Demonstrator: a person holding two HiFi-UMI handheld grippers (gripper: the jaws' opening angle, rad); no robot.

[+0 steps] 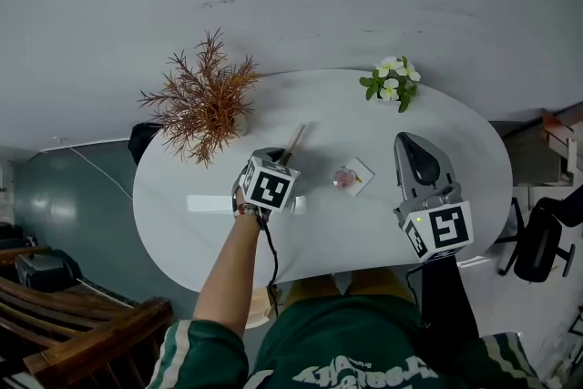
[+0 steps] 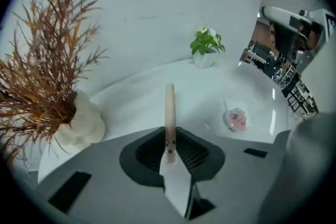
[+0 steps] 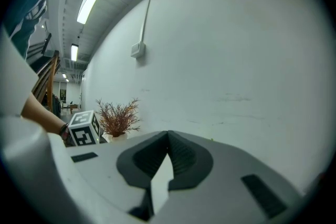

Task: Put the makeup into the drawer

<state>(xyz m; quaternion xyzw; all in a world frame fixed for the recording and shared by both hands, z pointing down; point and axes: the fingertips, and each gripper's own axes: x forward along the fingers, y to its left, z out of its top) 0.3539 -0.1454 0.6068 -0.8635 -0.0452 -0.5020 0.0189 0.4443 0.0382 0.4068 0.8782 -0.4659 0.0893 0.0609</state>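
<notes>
Holding: the left gripper [image 1: 281, 158] [image 2: 169, 150] has its fingers [image 2: 144, 152] clamped on a slim pink makeup stick [image 1: 296, 141] [image 2: 169, 110].
Stick: its lower end sits between the dark pads. The rest juts out past the tips, up and away over the table [image 1: 437, 196]. Whether its far end touches the top, I cannot tell.
Left gripper pose: tilted steeply down near the middle of the table, the person's forearm [image 1: 228, 269] reaching in from the near edge.
Right gripper [image 1: 410, 144] [image 3: 168, 137]: fingers [image 3: 145, 158] together at the tips, nothing between them. It is held close to level over the right part of the table and faces the grey wall.
Compact [image 1: 346, 178] [image 2: 237, 119]: round, pink, on a small white card, lying flat between the two grippers and apart from both.
Dried plant [image 1: 205, 100] [image 2: 37, 81]: rust-brown, in a white pot at the far left edge.
Flowers [image 1: 393, 79] [image 2: 206, 45]: white with green leaves, in a small pot at the far edge.
</notes>
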